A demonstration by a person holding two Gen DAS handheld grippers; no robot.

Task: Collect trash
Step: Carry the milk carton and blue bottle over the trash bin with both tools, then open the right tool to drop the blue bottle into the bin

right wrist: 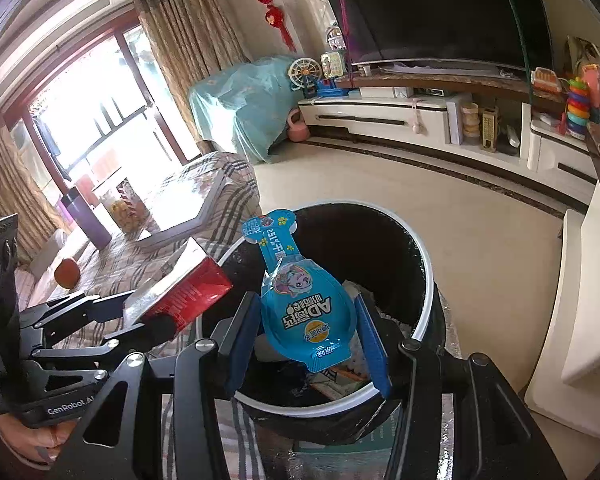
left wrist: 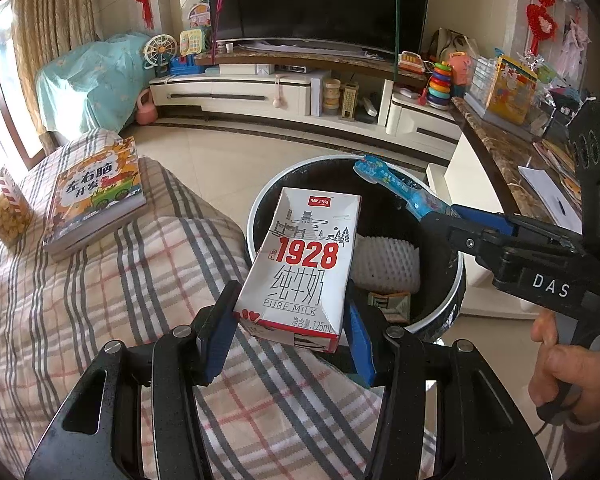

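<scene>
Milk carton, blue packet — over bin

The left wrist camera looks forward and down along its own fingers, close over the plaid-covered sofa toward the trash bin. The right wrist camera faces the same bin from its right side, equally near. Both views share the bin, the television and the white TV cabinet.
</scene>
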